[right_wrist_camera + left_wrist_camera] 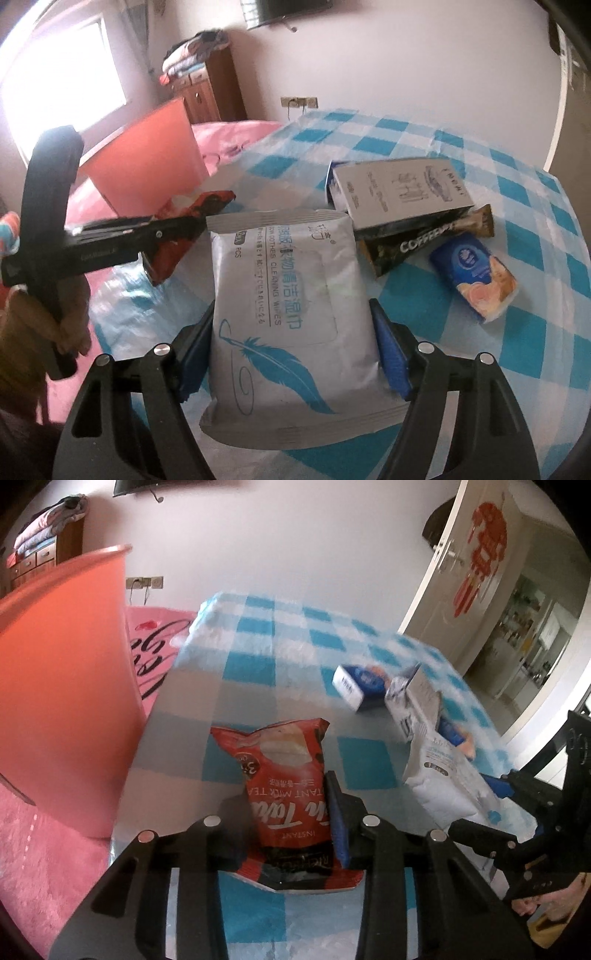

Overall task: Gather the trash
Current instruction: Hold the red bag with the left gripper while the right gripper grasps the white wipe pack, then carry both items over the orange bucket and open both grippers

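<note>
Red milk-tea packet [284, 790] sits clenched in the left tongs [291, 823]; grey wipes pack [291, 314] is gripped between the right tongs [295, 354], both just above the desk [535, 295]. Each should be lifted clear, then carried to the orange bin [62, 686] left of the left tongs.

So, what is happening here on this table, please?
A person is collecting trash with a gripper in each hand. The left gripper is shut on a red milk tea packet. The right gripper has a white wipes pack between its blue pads. A grey box, a coffee packet and a tissue pack lie on the checked table. An orange bin stands at its left.
</note>
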A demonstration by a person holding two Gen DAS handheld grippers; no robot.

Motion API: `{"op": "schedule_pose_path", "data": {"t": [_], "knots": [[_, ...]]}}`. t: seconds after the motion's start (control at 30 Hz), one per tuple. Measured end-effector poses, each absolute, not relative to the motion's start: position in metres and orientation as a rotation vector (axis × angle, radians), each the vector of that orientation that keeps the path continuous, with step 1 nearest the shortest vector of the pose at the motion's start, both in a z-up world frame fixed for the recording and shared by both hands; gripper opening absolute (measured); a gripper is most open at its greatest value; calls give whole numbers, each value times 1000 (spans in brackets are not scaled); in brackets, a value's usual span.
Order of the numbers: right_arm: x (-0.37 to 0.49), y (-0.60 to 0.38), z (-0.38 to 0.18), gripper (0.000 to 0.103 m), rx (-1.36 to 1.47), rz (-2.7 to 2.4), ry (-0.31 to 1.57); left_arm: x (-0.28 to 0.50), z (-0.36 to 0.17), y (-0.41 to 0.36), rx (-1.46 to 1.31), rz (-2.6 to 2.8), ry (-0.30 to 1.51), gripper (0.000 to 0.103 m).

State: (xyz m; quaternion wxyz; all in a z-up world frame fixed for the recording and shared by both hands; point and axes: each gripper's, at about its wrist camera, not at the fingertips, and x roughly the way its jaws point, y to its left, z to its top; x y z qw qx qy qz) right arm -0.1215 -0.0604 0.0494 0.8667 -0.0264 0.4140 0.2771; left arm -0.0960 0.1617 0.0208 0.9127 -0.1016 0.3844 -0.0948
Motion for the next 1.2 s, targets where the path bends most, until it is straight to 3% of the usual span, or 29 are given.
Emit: {"op": "schedule_pose_path", "data": {"t": [0.4, 0.7, 0.93, 1.2], "knots": [[-98, -51, 110, 76, 151, 665, 829, -114, 88, 186, -262, -206, 610, 37], [-55, 22, 176, 76, 222, 854, 768, -131, 147, 247, -279, -41, 449, 37], [-34, 112, 212, 76, 188, 1006, 722, -136, 157, 298, -311, 112, 417, 37], [-17, 188, 208, 77, 157, 1095, 768, -125, 140, 329, -344, 199, 458, 37]]}}
